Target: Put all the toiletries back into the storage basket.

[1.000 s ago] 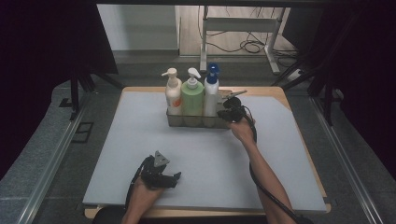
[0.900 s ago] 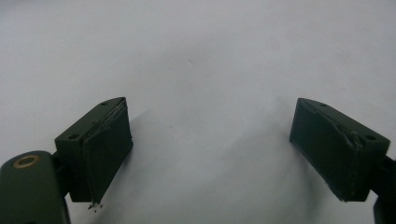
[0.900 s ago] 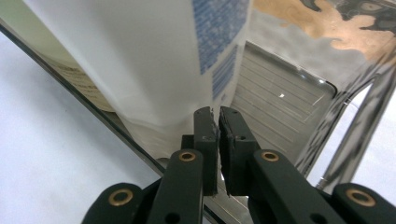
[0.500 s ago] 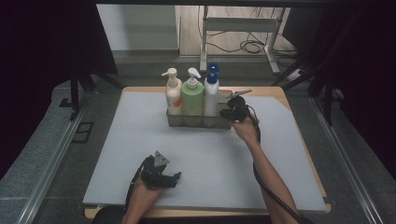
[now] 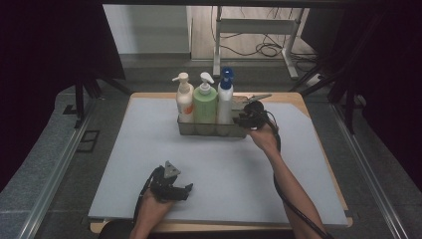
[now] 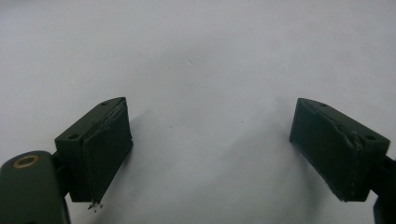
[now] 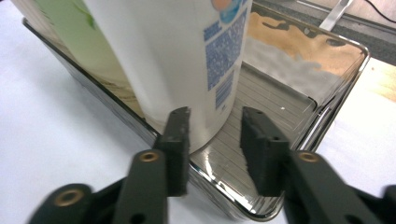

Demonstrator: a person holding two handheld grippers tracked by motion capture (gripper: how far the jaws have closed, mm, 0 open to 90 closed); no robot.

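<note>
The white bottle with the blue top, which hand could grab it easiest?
Probably the right. The right gripper is already at the tray, its open jaws just beside the white bottle. The left gripper rests on the mat near the table's front edge, far from the bottles.

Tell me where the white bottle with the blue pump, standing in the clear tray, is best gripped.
Probably the white bottle's upper body, approached from the tray's bare right end, where the right gripper is. The clear tray wall hides the base, the green bottle stands close on its left, and the upright straight sides suit two fingers.
</note>
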